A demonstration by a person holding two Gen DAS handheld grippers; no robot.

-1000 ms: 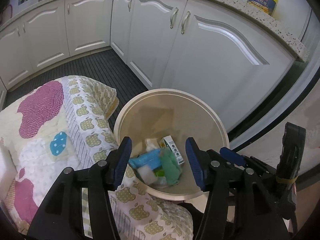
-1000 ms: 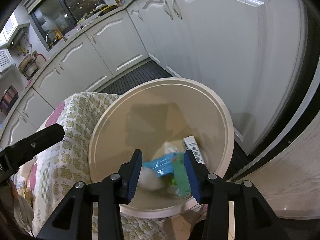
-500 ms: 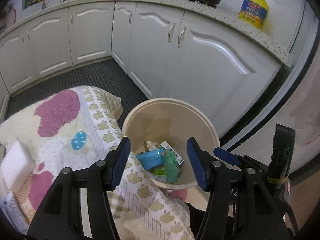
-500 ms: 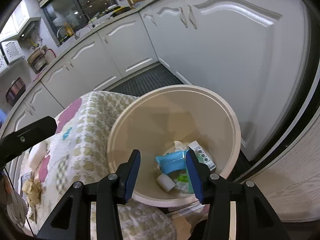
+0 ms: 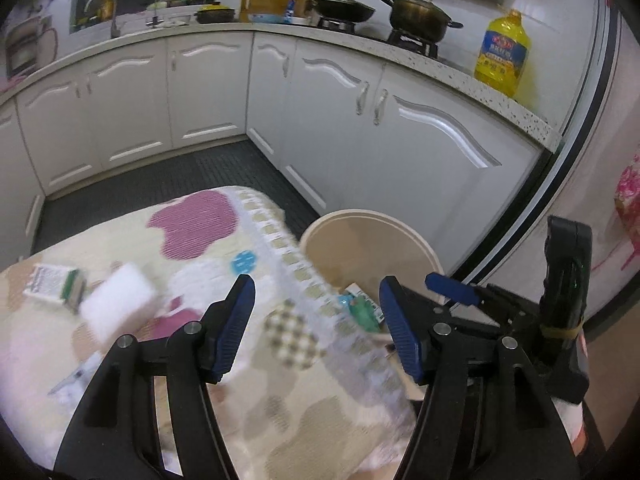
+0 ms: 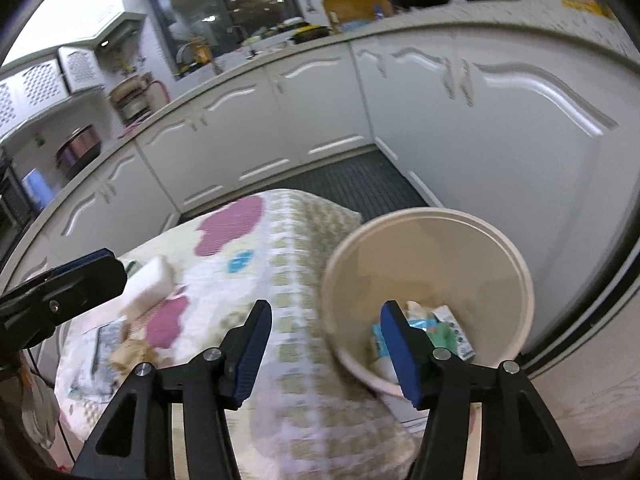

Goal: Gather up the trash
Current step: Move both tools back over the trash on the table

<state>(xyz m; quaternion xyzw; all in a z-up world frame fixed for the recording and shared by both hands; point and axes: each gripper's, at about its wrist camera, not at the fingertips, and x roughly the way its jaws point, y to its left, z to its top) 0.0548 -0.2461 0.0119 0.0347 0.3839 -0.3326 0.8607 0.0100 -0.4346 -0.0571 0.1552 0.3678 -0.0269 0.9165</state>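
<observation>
A cream round bin (image 5: 400, 236) (image 6: 516, 264) stands on the floor beside a cloth-covered table (image 5: 208, 216) (image 6: 288, 232). It holds blue, green and white trash (image 6: 436, 328). On the table lie a white sponge block (image 5: 118, 306) (image 6: 150, 288), a small printed box (image 5: 54, 282) and crumpled paper (image 6: 130, 354). My left gripper (image 5: 314, 316) is open and empty above the table edge. My right gripper (image 6: 326, 344) is open and empty above the table edge next to the bin.
White kitchen cabinets (image 5: 360, 128) run behind the bin. A dark ribbed mat (image 5: 160, 176) covers the floor. A yellow oil bottle (image 5: 502, 54) and pots (image 5: 420, 16) stand on the counter. The left gripper's body shows at the left of the right wrist view (image 6: 60, 296).
Both grippers have pulled up and back from over the bin toward the table. The sponge, box and paper have come into view. Both stay open.
</observation>
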